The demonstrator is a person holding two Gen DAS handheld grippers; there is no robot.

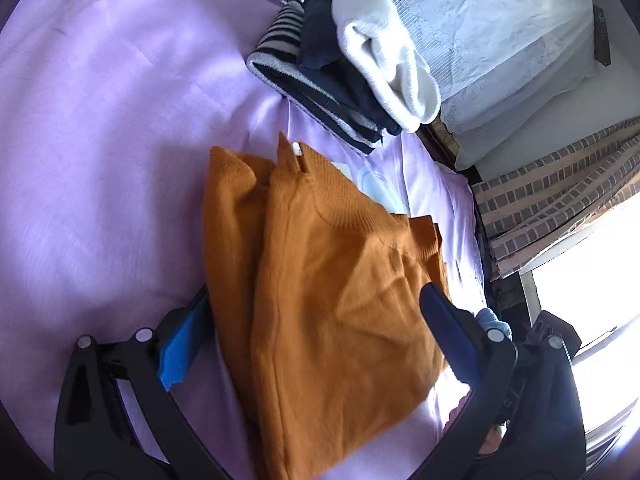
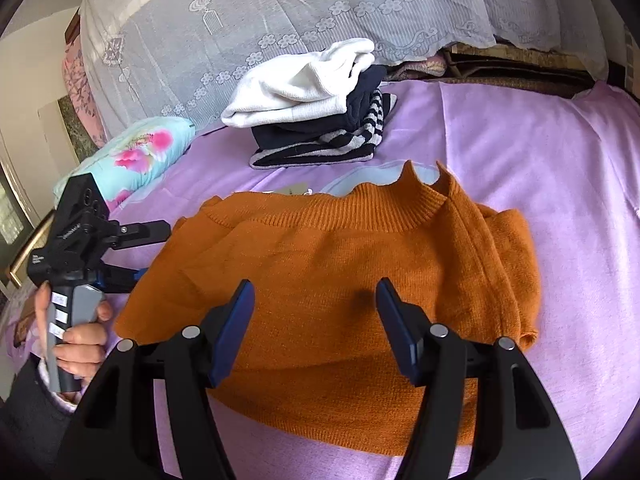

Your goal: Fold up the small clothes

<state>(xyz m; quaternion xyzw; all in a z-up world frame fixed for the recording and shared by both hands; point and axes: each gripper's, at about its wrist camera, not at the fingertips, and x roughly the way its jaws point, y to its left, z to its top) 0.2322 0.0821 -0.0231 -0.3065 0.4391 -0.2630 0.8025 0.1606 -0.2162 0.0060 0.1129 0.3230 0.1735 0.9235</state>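
An orange knit sweater (image 2: 340, 272) lies folded on the purple sheet (image 2: 520, 152), collar toward the far side. It also shows in the left wrist view (image 1: 320, 288). My right gripper (image 2: 314, 300) is open and hovers just above the sweater's middle, holding nothing. My left gripper (image 1: 312, 316) is open, its jaws straddling one edge of the sweater. Seen from the right wrist view, the left gripper (image 2: 132, 256) sits at the sweater's left edge, held by a hand.
A stack of folded clothes (image 2: 320, 112), white on top of navy and striped pieces, sits behind the sweater; it also shows in the left wrist view (image 1: 352, 64). A floral pillow (image 2: 132, 156) lies at left. A lace-covered pile (image 2: 280, 12) lines the back.
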